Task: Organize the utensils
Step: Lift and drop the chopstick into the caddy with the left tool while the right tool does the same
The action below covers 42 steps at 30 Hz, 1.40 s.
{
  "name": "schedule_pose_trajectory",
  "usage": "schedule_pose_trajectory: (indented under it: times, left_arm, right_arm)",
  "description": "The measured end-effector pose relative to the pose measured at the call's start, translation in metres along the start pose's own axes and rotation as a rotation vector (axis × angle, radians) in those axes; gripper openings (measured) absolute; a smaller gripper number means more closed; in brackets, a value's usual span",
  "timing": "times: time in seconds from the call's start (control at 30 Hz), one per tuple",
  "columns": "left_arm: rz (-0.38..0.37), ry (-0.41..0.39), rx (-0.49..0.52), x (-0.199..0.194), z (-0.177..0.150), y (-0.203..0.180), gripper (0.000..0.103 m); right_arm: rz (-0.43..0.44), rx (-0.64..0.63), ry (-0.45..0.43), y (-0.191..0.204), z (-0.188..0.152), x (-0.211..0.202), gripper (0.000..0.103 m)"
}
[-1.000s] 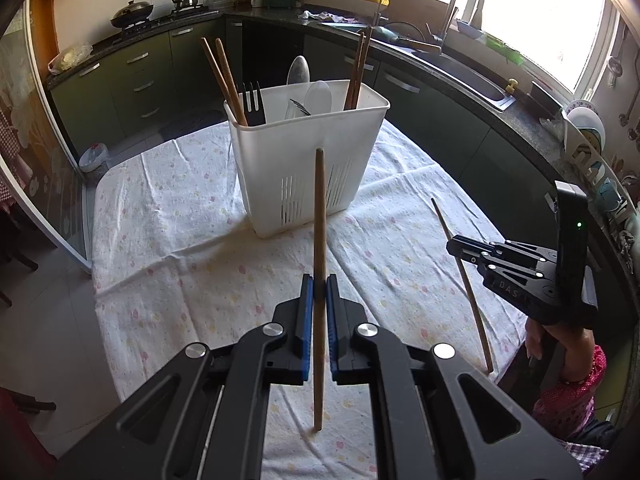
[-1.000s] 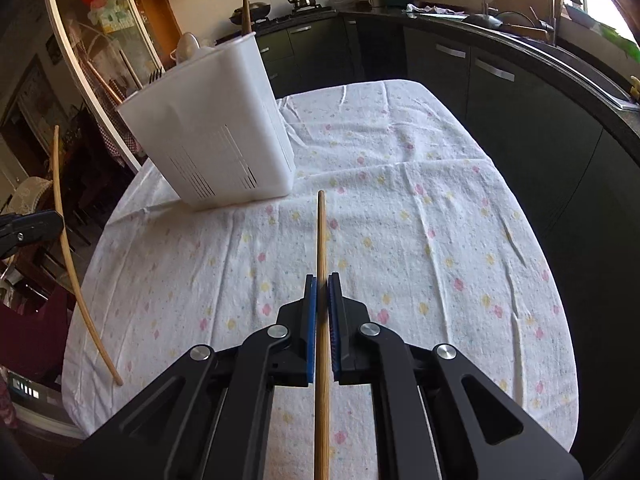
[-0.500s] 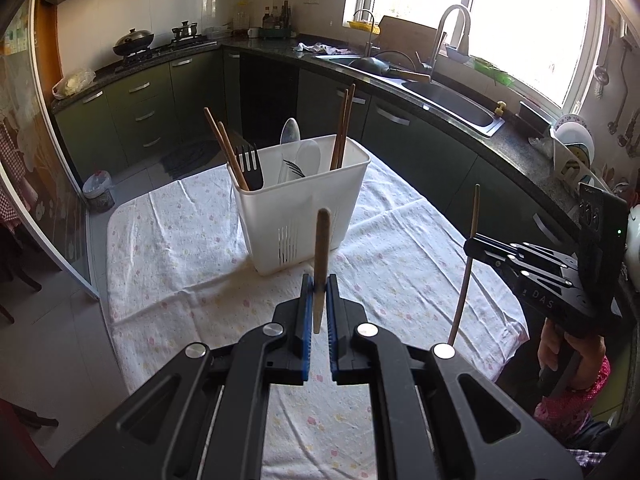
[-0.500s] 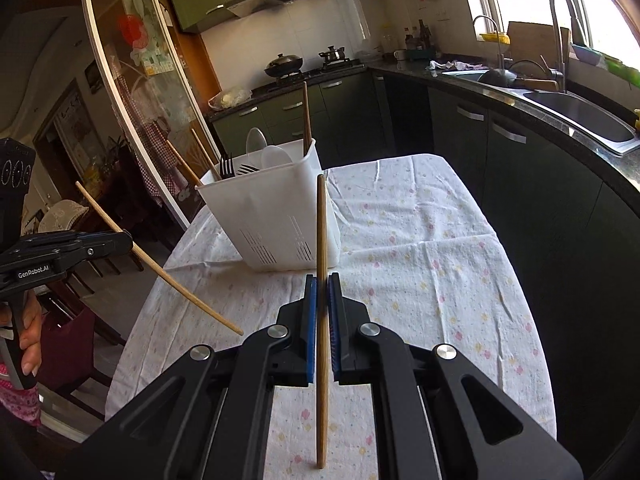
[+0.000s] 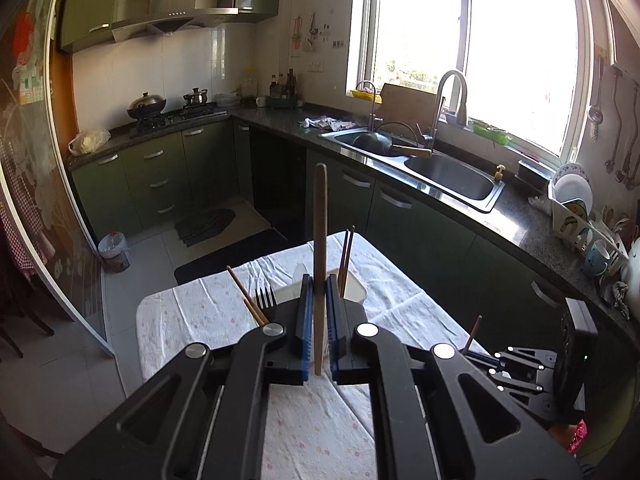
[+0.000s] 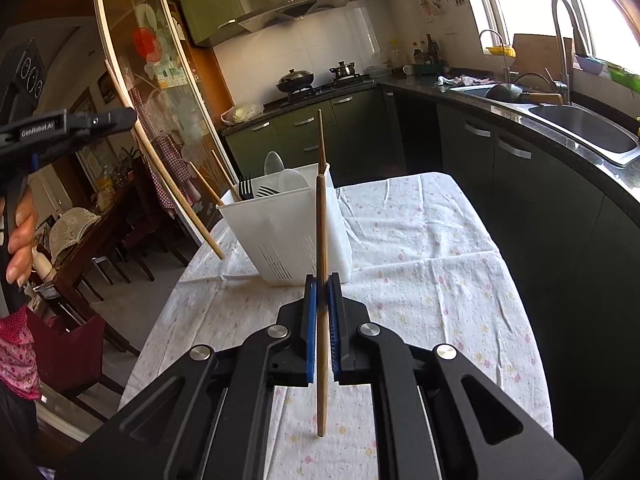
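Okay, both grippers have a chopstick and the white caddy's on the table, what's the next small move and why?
Probably carry the right gripper forward until its chopstick hangs over the caddy, then lower it in. Both grippers are shut on chopsticks held clear above the tablecloth, and the caddy's open top sits just ahead with chopsticks, a fork and spoons already standing in it. The left gripper can follow.

The left gripper (image 5: 318, 312) and the right gripper (image 6: 322, 308) both point forward and downward with jaws closed, each clamping one chopstick, while a hand (image 6: 18, 236) grips the left gripper's handle from below.
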<state>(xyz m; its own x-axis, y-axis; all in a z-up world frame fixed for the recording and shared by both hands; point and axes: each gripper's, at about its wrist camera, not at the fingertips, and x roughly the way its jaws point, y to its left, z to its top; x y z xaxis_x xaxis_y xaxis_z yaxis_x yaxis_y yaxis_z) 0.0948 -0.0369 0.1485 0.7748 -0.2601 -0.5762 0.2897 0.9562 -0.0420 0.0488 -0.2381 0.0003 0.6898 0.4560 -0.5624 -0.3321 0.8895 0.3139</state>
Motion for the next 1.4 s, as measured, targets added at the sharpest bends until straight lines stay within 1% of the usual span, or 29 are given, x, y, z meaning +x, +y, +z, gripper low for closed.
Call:
schedule_pose_trajectory:
  times: [0.13,0.23,0.43,0.57,0.7,0.73,0.77,0.83,0.97,1.1,1.17,1.23,1.33,1.4]
  left_arm:
    - [0.04,-0.047,-0.001,0.003,0.026,0.001,0.006]
    - [0.056,-0.06,-0.012,0.013,0.037,0.002,0.006]
    - [0.09,-0.066,-0.034,0.041,0.04,0.011,0.006]
    - [0.1,-0.032,-0.044,0.062,0.032,0.018,0.006]
    - [0.094,0.021,-0.043,0.084,0.015,0.02,0.007]
    - [0.092,0.031,-0.045,0.088,0.008,0.021,0.011]
    - [0.093,0.044,-0.046,0.093,0.002,0.023,0.025]
    - [0.08,0.064,-0.053,0.099,-0.012,0.025,0.043]
    - [0.04,0.061,-0.104,0.093,-0.038,0.032,0.044]
    - [0.014,0.022,-0.136,0.069,-0.069,0.034,0.044]
    - [0.01,-0.004,-0.141,0.054,-0.086,0.033,0.049]
    - [0.005,-0.023,-0.149,0.04,-0.102,0.033,0.051]
    - [0.017,-0.05,-0.152,0.024,-0.124,0.031,0.052]
    - [0.041,-0.064,-0.145,0.015,-0.136,0.029,0.053]
  right_arm:
    - [0.001,0.011,-0.006,-0.007,-0.001,-0.002,0.007]
    - [0.003,0.017,-0.012,-0.011,-0.002,-0.004,0.007]
    - [0.005,0.024,-0.026,-0.016,-0.001,-0.011,0.007]
    - [0.006,0.019,-0.037,-0.015,0.003,-0.015,0.007]
    - [0.016,0.0,-0.05,-0.008,0.014,-0.019,0.007]
    - [0.018,-0.006,-0.055,-0.006,0.019,-0.02,0.007]
    - [0.019,-0.013,-0.063,-0.003,0.025,-0.021,0.007]
    - [0.023,-0.028,-0.087,0.004,0.039,-0.024,0.007]
    - [0.045,-0.057,-0.177,0.022,0.077,-0.036,0.007]
    - [0.053,-0.058,-0.312,0.039,0.122,-0.046,0.007]
    - [0.054,-0.05,-0.379,0.046,0.142,-0.045,0.007]
    - [0.047,-0.04,-0.432,0.051,0.159,-0.039,0.007]
    - [0.004,-0.05,-0.448,0.058,0.177,-0.015,0.007]
    - [-0.015,-0.058,-0.425,0.059,0.182,0.008,0.007]
